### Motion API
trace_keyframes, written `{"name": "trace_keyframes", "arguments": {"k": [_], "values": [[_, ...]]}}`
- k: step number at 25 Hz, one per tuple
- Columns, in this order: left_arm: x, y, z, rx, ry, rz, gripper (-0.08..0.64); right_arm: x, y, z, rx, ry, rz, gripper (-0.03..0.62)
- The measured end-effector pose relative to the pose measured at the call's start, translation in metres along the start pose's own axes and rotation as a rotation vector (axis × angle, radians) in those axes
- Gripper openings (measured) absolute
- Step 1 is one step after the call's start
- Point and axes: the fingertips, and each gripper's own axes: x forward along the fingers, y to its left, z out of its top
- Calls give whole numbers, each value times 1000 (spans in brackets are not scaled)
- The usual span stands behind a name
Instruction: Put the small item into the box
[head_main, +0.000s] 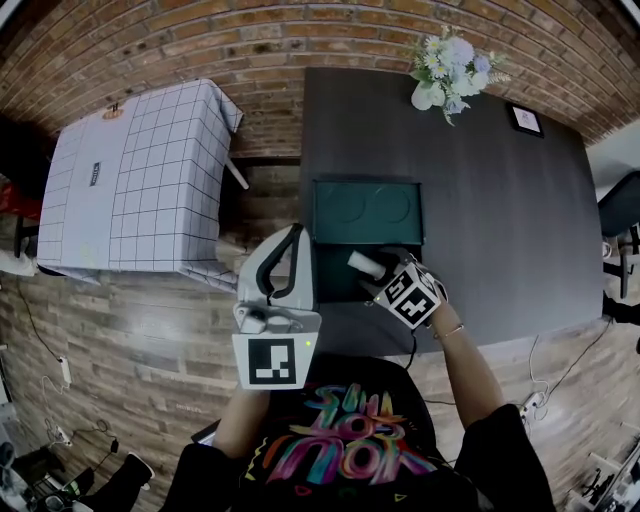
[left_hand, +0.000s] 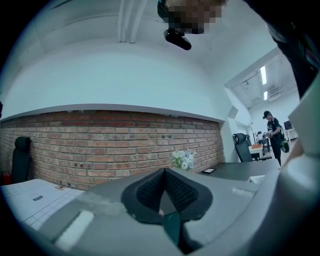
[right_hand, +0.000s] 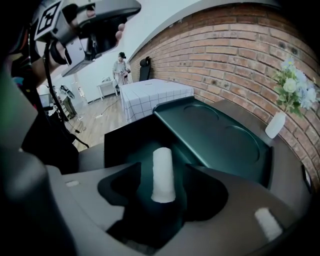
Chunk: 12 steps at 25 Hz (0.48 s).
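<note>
— Where is the small item found?
— Above the counter (head_main: 500, 220), over the opened box (head_main: 335, 275). The left claw (left_hand: 164, 190) is closed on nothing. The right claw (head_main: 378, 270) is spread wide, and the small item (right_hand: 163, 172) is seen loose between its pads.
— How is it best handled?
— It is judged light, stiff and smooth, and best gripped at mid-length.

Box (head_main: 365, 212) on table (head_main: 500, 220), near edge, vase (head_main: 425, 97) behind
</note>
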Motion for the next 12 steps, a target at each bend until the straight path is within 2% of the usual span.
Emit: {"name": "trace_keyframes", "arguments": {"k": [8,12], "values": [[5,-5,10,17,-30,-12,2,-31,-11,24,31,-114,-69,258],[7,-6,12,0,-24,-8,2,-53,-21,39,66,-190,-111,252]]}}
